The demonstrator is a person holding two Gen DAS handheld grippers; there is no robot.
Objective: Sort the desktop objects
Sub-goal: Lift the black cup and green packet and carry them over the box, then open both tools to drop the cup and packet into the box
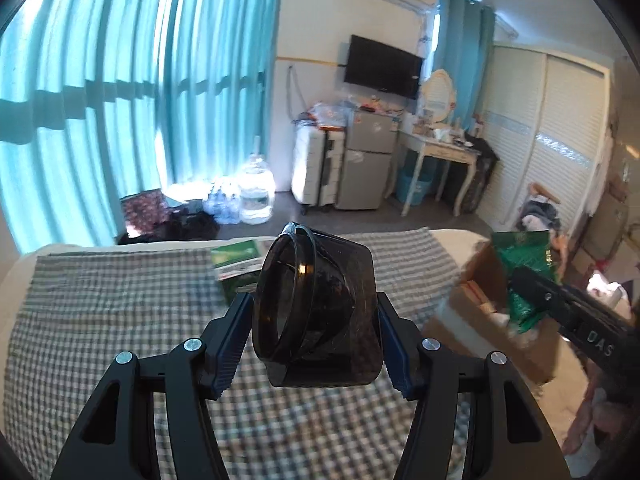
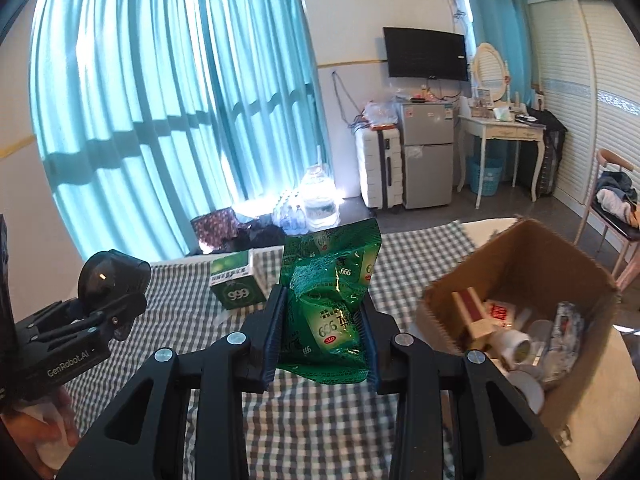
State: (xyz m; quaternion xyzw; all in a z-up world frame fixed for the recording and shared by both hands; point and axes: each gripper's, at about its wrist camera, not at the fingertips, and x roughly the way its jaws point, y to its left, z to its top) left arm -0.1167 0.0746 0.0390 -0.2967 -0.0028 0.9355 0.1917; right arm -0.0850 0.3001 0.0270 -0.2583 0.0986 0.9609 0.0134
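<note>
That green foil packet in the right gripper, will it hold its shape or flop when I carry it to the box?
Probably floppy: the green foil packet already creases and buckles between the right gripper pads. Likely light, since its top stands up unsupported. The glossy film may slip, so keep the squeeze.

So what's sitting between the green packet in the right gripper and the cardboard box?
Nothing: in the right wrist view only bare checked cloth shows between the green packet and the cardboard box.
</note>
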